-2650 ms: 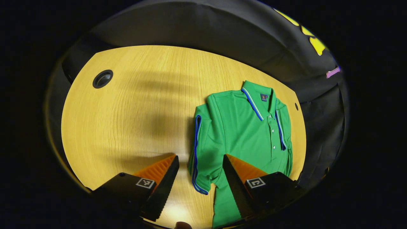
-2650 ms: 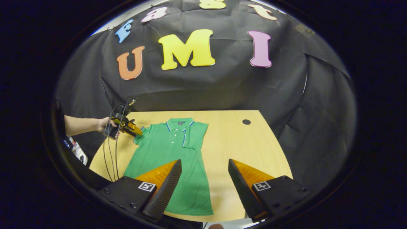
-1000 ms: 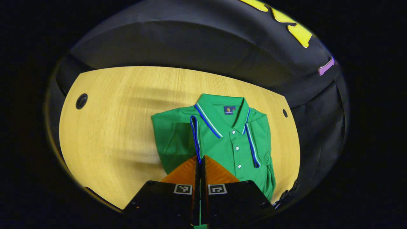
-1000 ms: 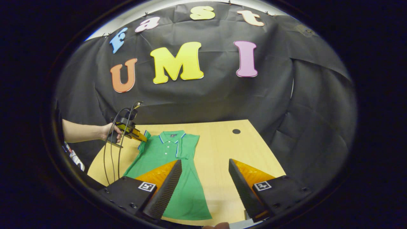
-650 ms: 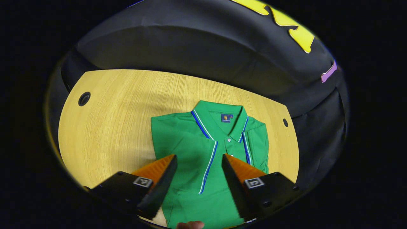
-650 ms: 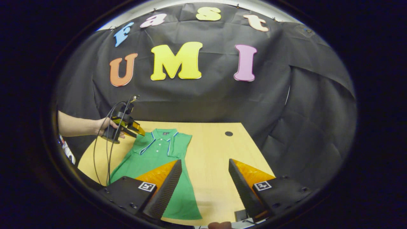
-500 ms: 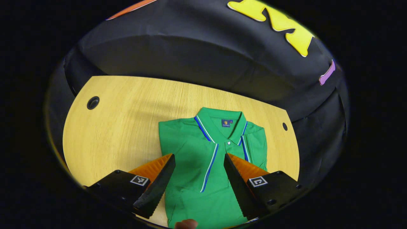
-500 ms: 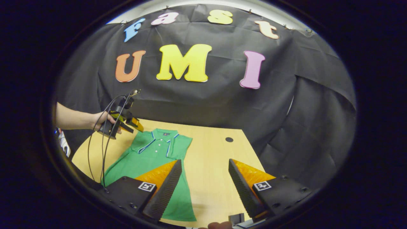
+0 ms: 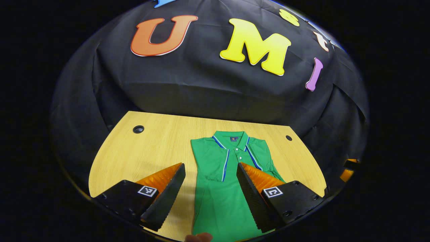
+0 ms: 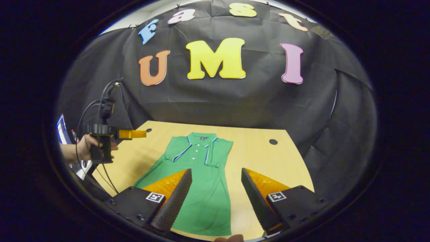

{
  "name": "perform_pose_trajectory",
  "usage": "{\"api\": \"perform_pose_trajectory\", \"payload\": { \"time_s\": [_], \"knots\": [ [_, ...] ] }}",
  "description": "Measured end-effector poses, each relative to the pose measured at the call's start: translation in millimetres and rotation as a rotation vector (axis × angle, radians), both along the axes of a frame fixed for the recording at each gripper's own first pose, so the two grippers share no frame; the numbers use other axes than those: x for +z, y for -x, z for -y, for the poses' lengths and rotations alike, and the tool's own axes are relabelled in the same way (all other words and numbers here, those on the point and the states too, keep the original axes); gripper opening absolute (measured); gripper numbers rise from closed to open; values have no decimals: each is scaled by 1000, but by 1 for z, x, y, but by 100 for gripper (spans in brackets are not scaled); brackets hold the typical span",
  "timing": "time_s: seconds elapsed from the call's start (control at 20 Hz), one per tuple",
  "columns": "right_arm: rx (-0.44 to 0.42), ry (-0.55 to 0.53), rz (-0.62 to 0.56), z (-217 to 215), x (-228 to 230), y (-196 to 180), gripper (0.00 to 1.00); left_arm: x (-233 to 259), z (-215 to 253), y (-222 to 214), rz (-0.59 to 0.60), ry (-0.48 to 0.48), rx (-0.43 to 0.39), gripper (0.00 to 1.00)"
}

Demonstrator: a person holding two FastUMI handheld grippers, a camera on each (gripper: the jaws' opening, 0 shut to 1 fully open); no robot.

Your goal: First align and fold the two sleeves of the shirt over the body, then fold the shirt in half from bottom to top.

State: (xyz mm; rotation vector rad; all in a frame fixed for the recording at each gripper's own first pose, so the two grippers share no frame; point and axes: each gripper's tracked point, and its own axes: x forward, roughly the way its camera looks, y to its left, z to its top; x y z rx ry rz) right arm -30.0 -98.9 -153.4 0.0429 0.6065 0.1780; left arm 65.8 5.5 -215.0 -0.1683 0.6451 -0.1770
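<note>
A green polo shirt (image 9: 228, 174) with blue and white trim lies flat on the wooden table (image 9: 151, 148), collar toward the back wall. Both short sleeves lie folded in over its chest. My left gripper (image 9: 210, 168) hangs open above the shirt's lower body, holding nothing. In the right gripper view the same shirt (image 10: 198, 181) runs from the collar down toward the near edge. My right gripper (image 10: 216, 173) is open above the shirt's hem end with nothing between its fingers. Off to the left a hand holds the left gripper (image 10: 131, 134) raised over the table's left side.
Two round cable holes (image 9: 138, 129) (image 9: 288, 137) sit in the table near its back corners. Cables (image 10: 100, 107) trail from the raised left gripper. The black cloth wall closes the table at the back and right.
My left gripper, shut on the left sleeve a second ago, laid it over the chest, opened, and has pulled back and up. The right gripper stayed open and shifted only slightly.
</note>
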Motion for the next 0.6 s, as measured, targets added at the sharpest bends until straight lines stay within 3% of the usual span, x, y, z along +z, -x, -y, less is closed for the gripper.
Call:
{"api": "perform_pose_trajectory", "payload": {
  "time_s": [0.15,0.35,0.6],
  "knots": [
    [25,-7,-52,-4,-16,6,95,-10,-15,60,-12,-61,0,99],
    [85,30,-143,-3,-47,28,95,-28,-15,127,-76,-78,-60,99],
    [169,194,-253,20,-101,69,93,-61,-15,191,-173,-110,-162,100]
  ]
}}
